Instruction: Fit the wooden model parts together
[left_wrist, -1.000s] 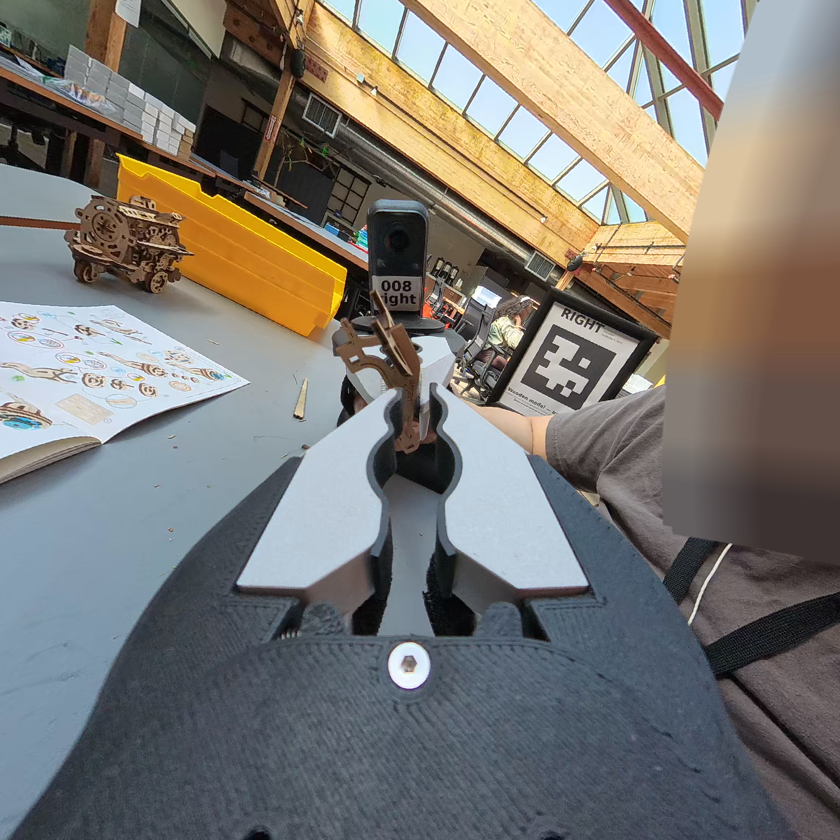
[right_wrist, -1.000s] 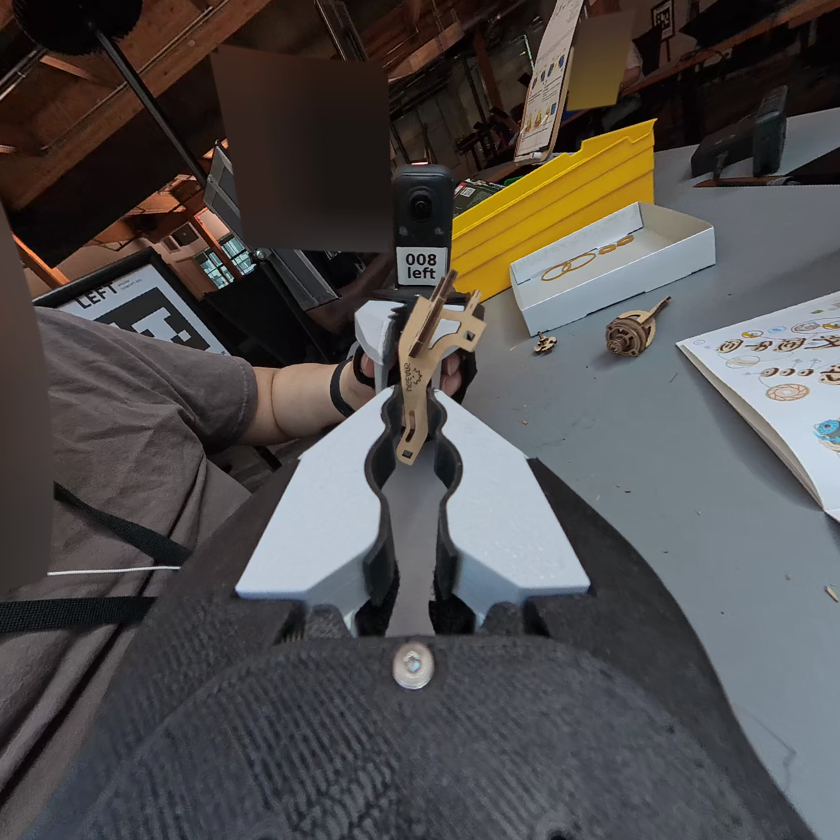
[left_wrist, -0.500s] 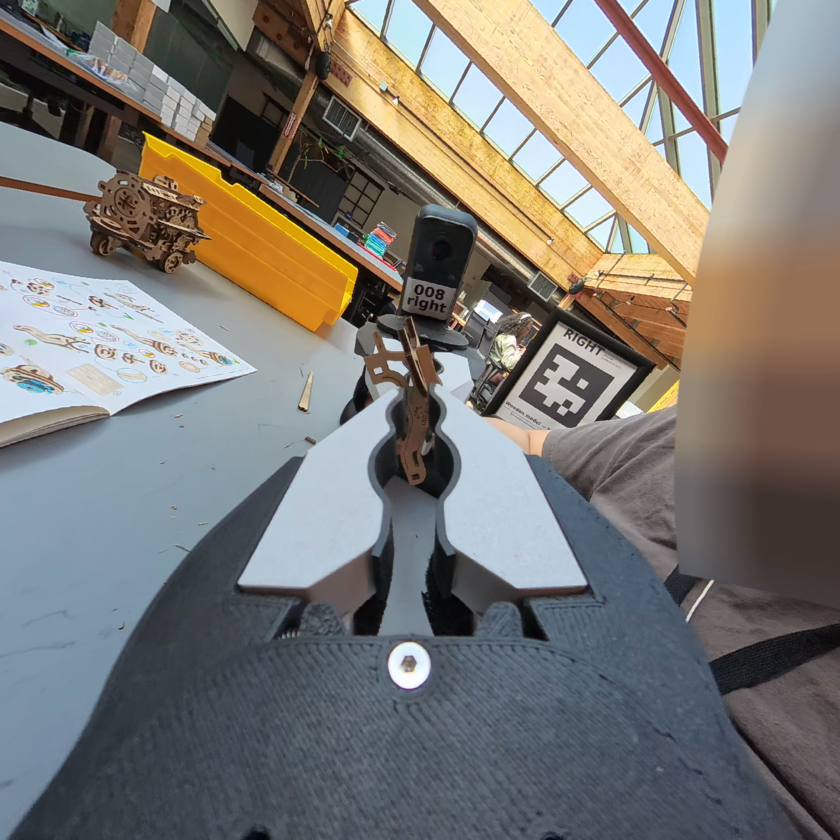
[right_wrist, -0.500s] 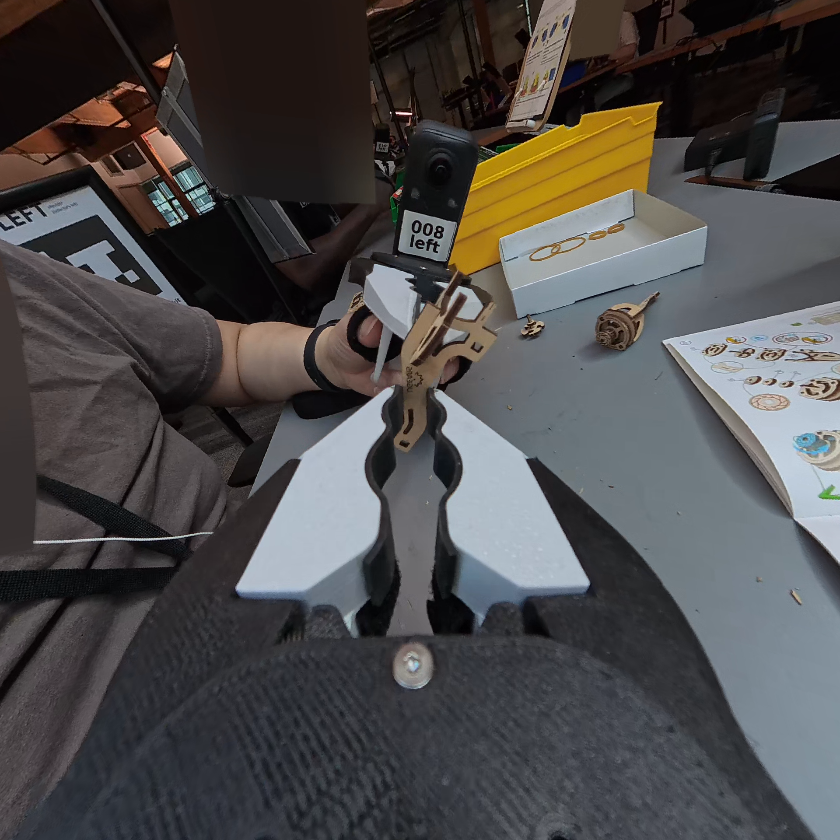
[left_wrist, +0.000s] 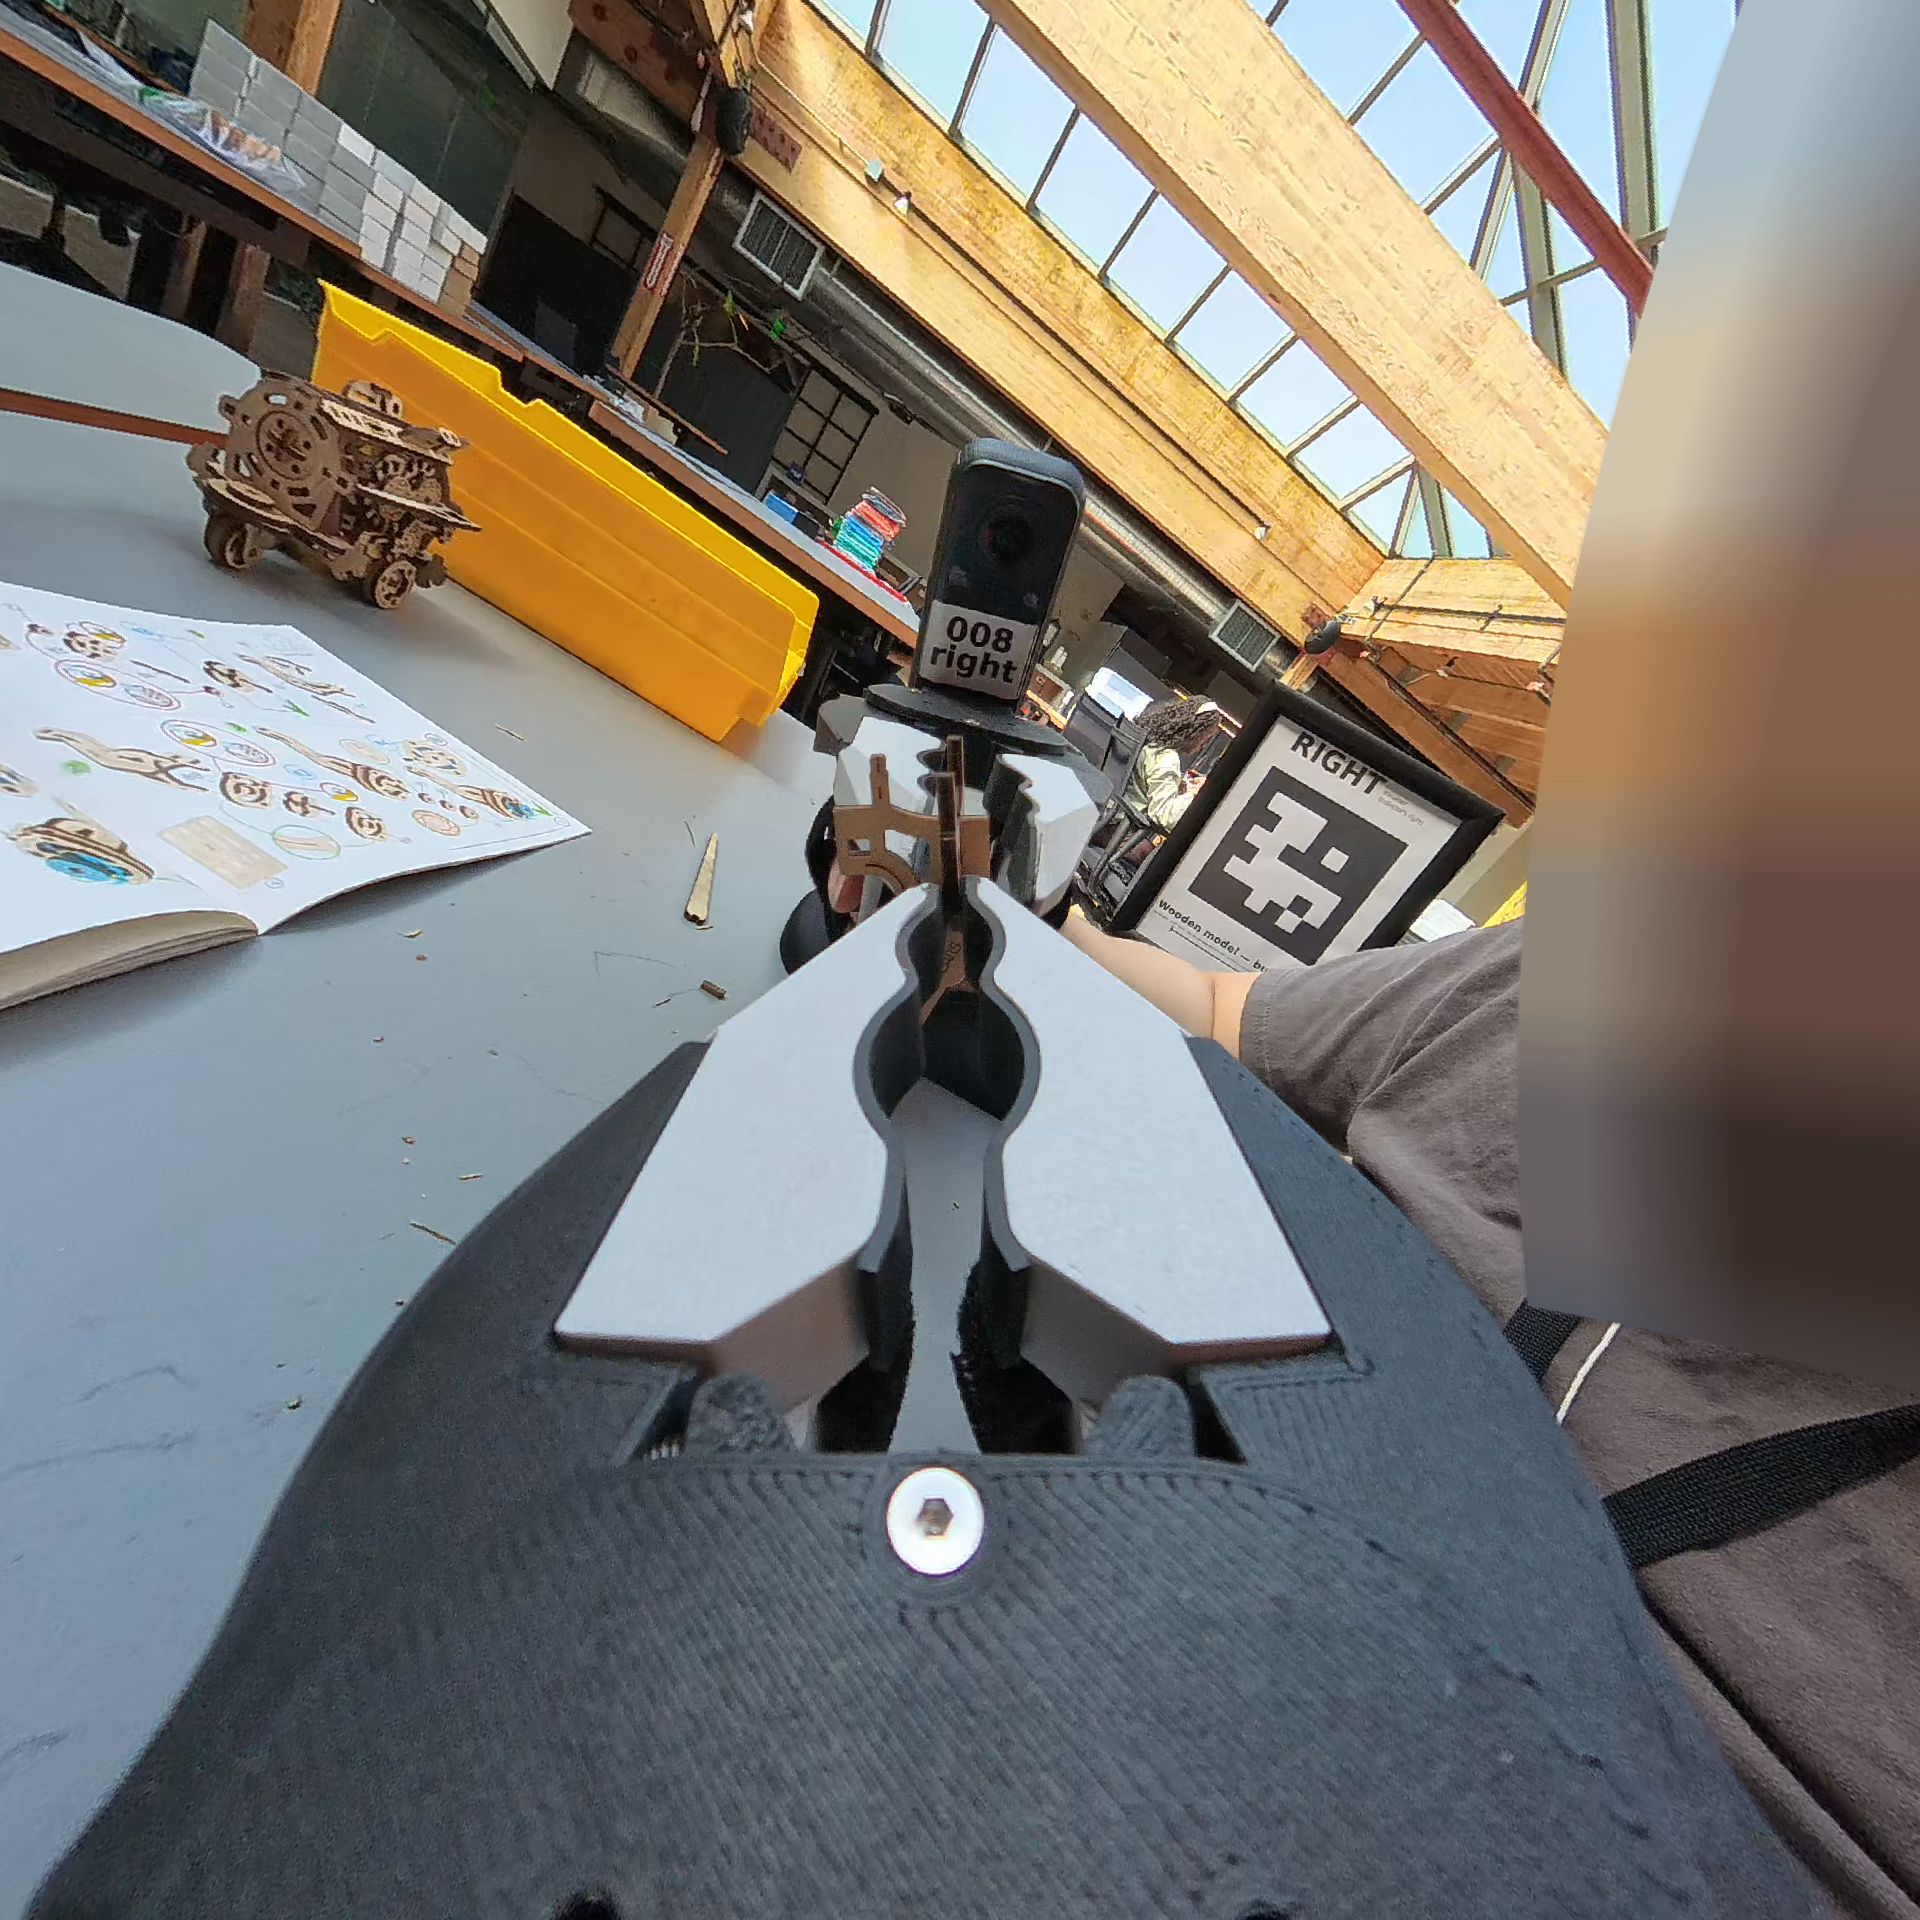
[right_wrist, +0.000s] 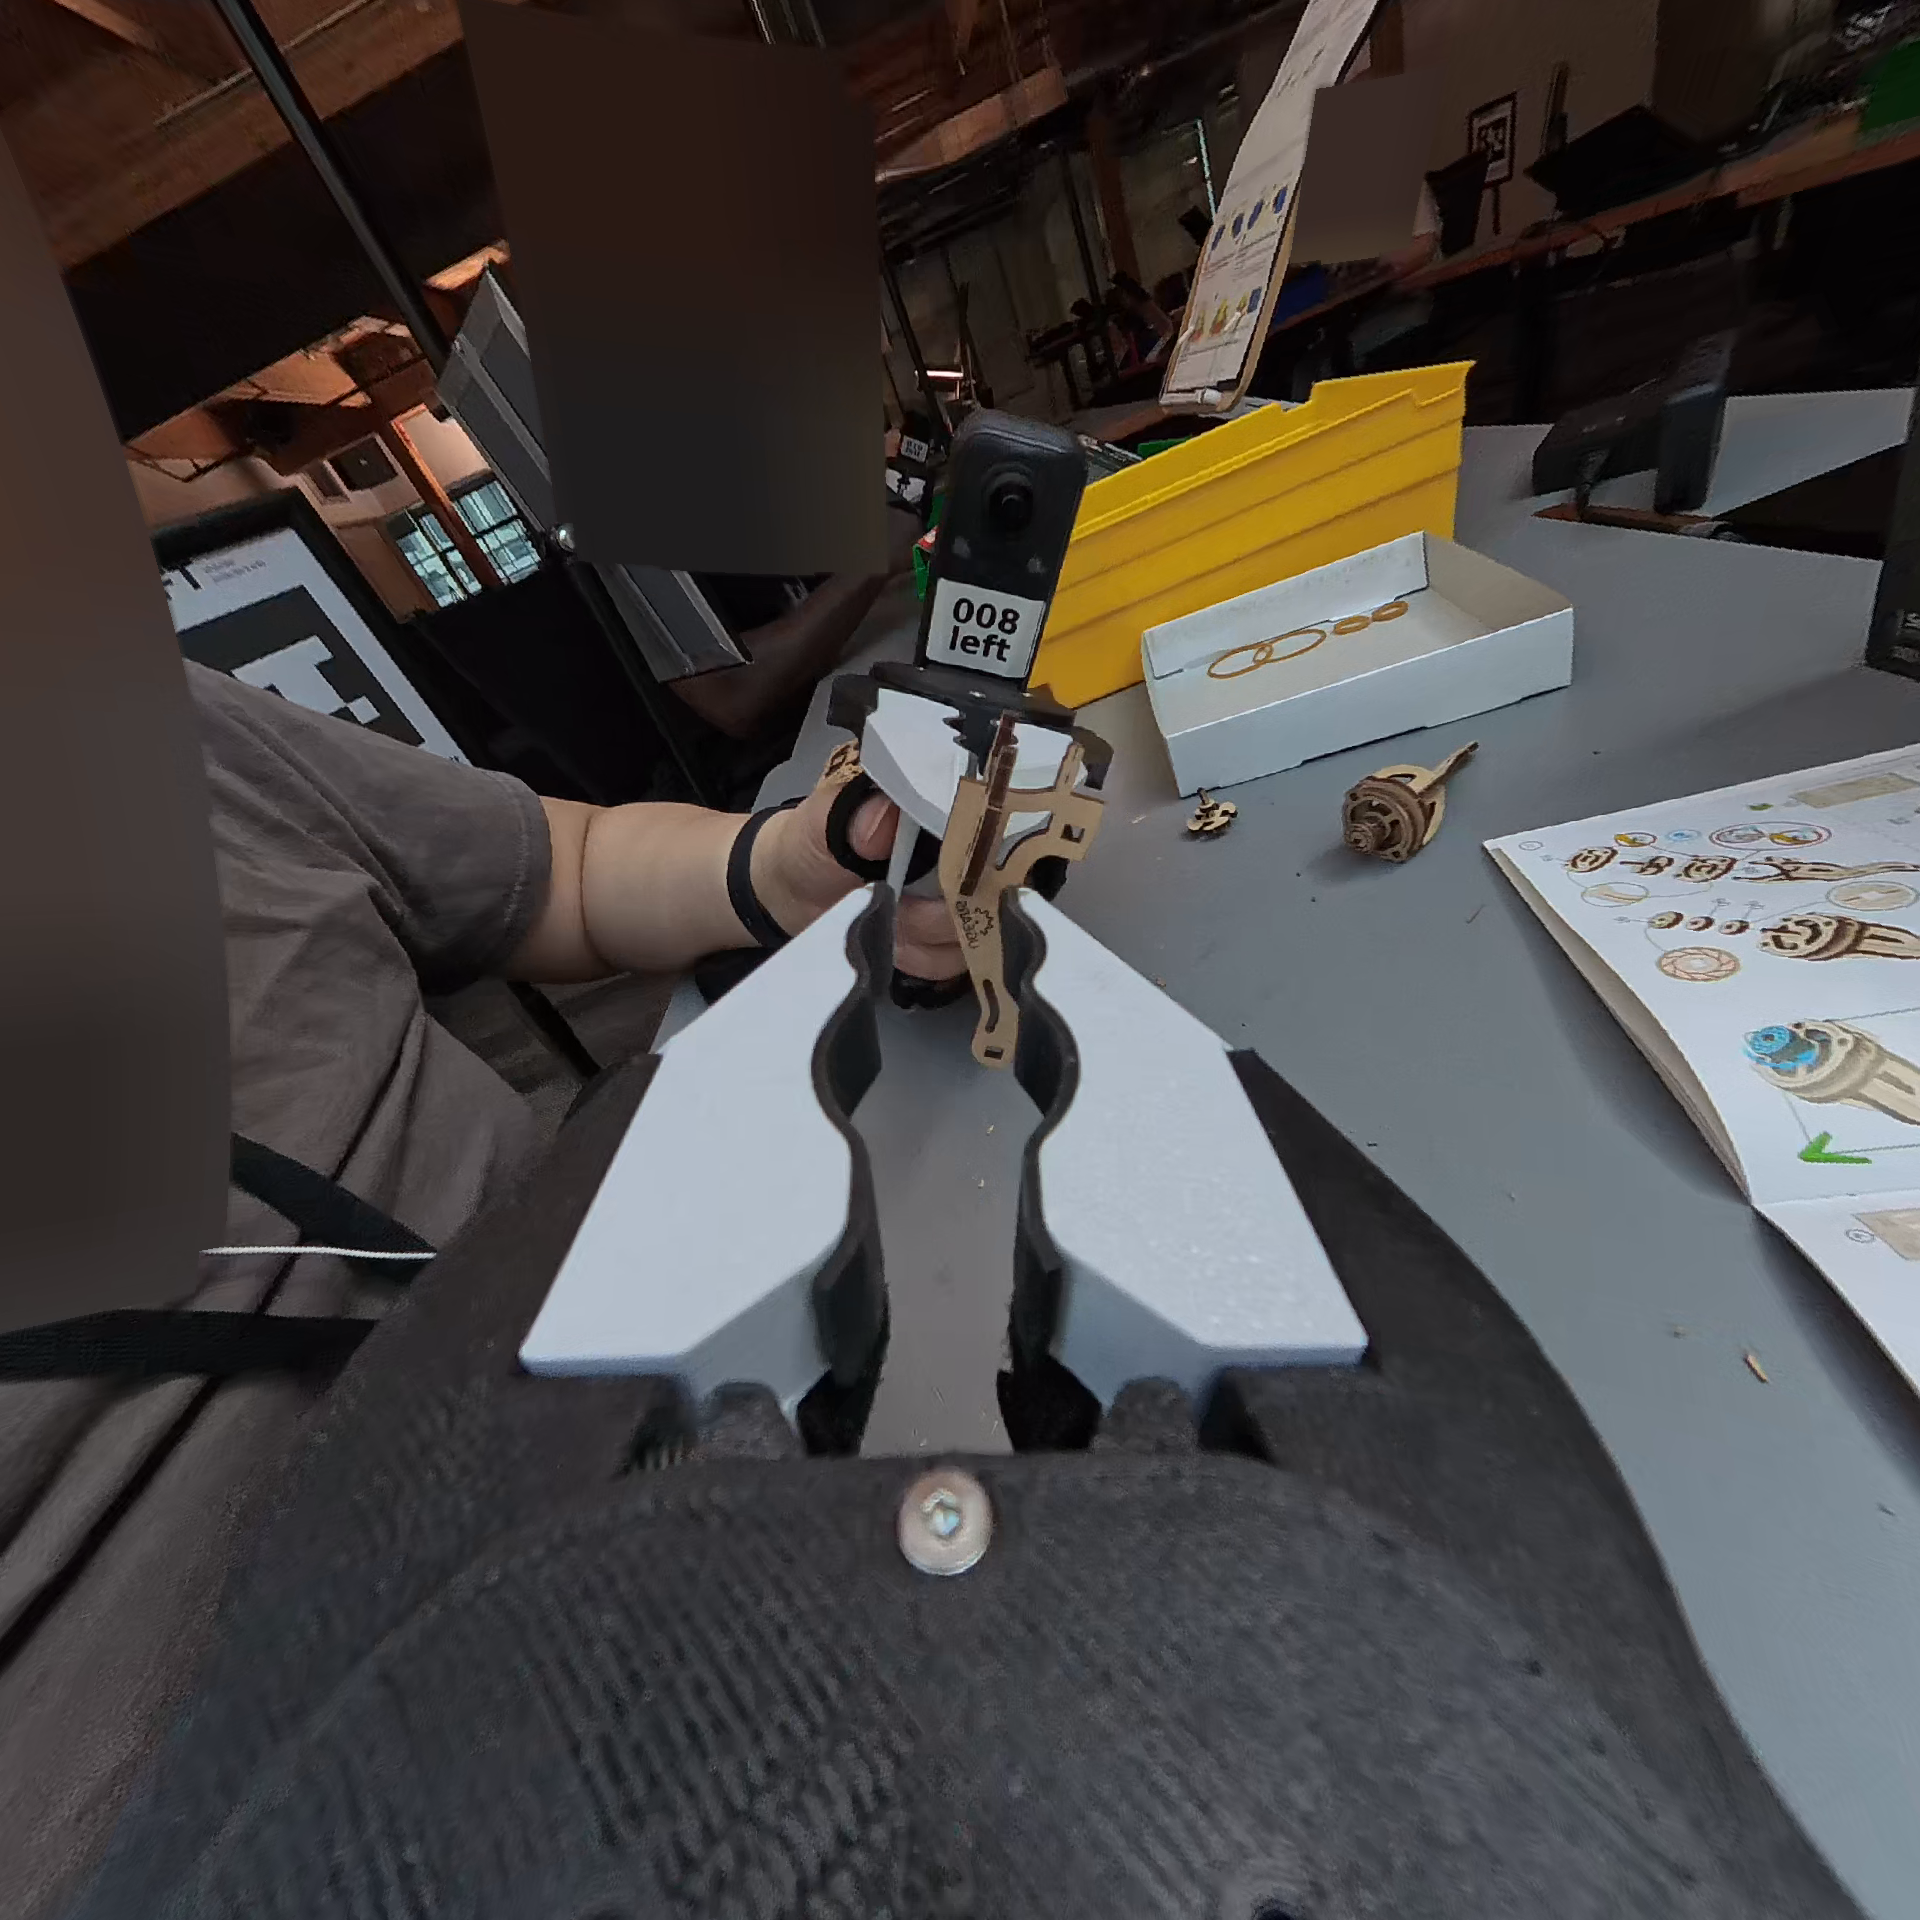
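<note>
Between the left gripper's (left_wrist: 951, 914) closed tips, the left wrist view shows the wooden model parts (left_wrist: 914, 831) clamped edge-on, apparently already slotted crosswise; the finished model cart (left_wrist: 322, 488) stands far off. From the right wrist view, the right gripper (right_wrist: 945, 914) stands parted, the joined parts touching only one finger (right_wrist: 1122, 1101), so seating seems nearly done.
</note>
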